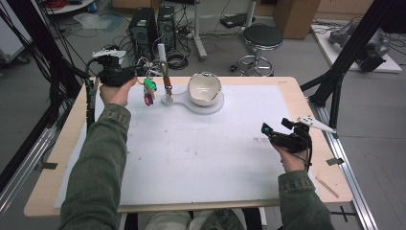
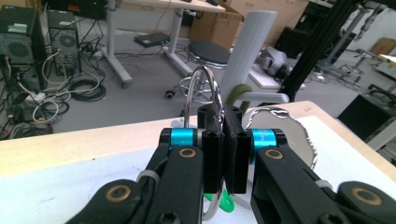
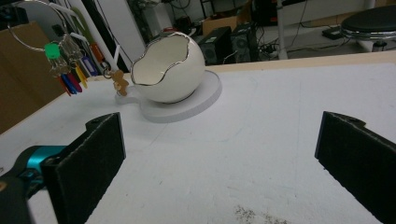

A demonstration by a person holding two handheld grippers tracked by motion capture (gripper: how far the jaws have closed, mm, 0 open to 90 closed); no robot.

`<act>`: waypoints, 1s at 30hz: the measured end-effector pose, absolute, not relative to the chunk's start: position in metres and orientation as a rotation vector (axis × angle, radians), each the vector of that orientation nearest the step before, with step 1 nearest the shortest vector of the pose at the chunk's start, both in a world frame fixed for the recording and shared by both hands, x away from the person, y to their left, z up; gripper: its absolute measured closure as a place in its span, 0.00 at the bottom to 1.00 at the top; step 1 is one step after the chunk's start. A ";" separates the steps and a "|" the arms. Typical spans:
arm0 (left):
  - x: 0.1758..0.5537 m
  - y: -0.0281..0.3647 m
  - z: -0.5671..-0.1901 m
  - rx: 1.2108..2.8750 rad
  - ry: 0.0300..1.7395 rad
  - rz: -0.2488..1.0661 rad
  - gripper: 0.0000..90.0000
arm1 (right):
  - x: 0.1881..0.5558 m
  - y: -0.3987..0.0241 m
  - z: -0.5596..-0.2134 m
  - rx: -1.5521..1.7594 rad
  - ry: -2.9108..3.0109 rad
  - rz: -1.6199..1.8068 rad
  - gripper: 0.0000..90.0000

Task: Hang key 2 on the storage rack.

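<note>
My left gripper [image 1: 138, 74] hovers over the table's far left corner, shut on a metal key ring [image 2: 192, 93]. A bunch of coloured keys [image 1: 149, 91] with a green tag hangs below it. In the left gripper view the pads [image 2: 212, 140] pinch the ring's wire, and the white post [image 2: 252, 51] of a stand rises just behind. A white eggshell-shaped bowl [image 1: 204, 88] sits on the stand's flat base [image 1: 189, 104]. A brown charm [image 3: 121, 84] hangs from the stand beside the bowl [image 3: 168, 70] and the keys [image 3: 65, 65]. My right gripper [image 1: 276, 125] stands open near the table's right edge, nothing between its pads.
A white mat [image 1: 191, 153] covers most of the wooden table. A thin wooden stick [image 1: 326, 187] lies at the near right corner. Beyond the far edge stand computer towers [image 1: 143, 28], cables and a round stool [image 1: 261, 38]. Black frame legs [image 1: 344, 57] flank the right side.
</note>
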State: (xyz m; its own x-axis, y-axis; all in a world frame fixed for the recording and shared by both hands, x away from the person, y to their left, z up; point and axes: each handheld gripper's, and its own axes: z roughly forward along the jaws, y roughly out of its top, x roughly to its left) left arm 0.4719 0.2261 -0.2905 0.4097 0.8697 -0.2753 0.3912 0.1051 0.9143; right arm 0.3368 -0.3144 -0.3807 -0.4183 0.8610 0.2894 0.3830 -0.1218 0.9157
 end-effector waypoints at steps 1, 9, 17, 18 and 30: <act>0.473 0.226 -0.291 1.495 1.181 0.514 0.96 | 0.337 -0.314 -0.381 1.372 1.749 1.558 0.01; 0.480 0.229 -0.298 1.497 1.211 0.531 0.97 | 0.337 -0.313 -0.383 1.373 1.766 1.549 0.01; 0.476 0.232 -0.295 1.510 1.215 0.570 0.96 | 0.337 -0.314 -0.384 1.378 1.764 1.546 0.01; 0.476 0.233 -0.294 1.510 1.217 0.576 0.96 | 0.337 -0.314 -0.384 1.377 1.765 1.547 0.01; 0.482 0.233 -0.300 1.509 1.225 0.554 0.96 | 0.338 -0.313 -0.385 1.384 1.773 1.551 0.01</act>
